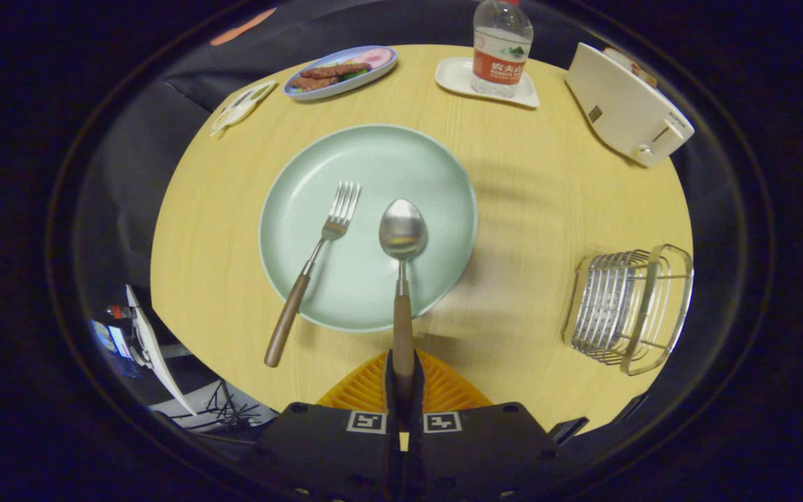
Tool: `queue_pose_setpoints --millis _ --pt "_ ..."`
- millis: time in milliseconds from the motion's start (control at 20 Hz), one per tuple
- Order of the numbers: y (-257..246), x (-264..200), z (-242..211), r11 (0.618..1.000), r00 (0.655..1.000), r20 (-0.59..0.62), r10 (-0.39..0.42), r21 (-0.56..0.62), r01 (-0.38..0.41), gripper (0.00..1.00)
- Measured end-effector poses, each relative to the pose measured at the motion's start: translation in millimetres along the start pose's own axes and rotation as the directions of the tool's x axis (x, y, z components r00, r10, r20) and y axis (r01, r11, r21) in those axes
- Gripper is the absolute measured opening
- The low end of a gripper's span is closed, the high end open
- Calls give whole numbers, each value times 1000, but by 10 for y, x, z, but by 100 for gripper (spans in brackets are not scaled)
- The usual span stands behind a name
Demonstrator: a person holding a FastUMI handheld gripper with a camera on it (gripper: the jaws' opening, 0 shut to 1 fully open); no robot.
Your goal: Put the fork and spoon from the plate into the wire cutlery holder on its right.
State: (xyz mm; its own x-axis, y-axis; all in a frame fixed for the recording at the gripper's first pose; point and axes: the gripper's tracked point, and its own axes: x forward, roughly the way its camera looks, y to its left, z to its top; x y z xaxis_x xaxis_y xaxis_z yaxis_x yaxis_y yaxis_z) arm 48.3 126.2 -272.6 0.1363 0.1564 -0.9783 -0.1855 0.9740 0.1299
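Observation:
A pale green plate (373, 167) lies in the middle of the wooden table. A fork (314, 261) with a brown wooden handle rests on the plate's left half, its handle reaching out over the rim toward me. My gripper (403, 383) is shut on the spoon (402, 240), both orange fingers (363, 387) pressed on the end of its wooden handle. The spoon's steel bowl hangs over the plate's right half, pointing away from me. The wire cutlery holder (631, 307) stands on the table to the right of the plate.
At the far side of the table (548, 188) stand a water bottle (501, 45) on a white tray, a white toaster (624, 104), an oval dish of food (341, 70) and a small white dish (241, 106). Cables and papers lie on the floor left of the table.

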Motion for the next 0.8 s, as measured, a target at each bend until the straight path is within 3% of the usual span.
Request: queue_pose_setpoints --millis 350,500,800 --pt "-384 -1056 -15 997 990 134 31 65 -40 0" --pt "-768 -1422 -177 991 990 144 -3 133 -17 0" --pt "-1455 -1436 -456 956 998 45 -50 291 35 0"
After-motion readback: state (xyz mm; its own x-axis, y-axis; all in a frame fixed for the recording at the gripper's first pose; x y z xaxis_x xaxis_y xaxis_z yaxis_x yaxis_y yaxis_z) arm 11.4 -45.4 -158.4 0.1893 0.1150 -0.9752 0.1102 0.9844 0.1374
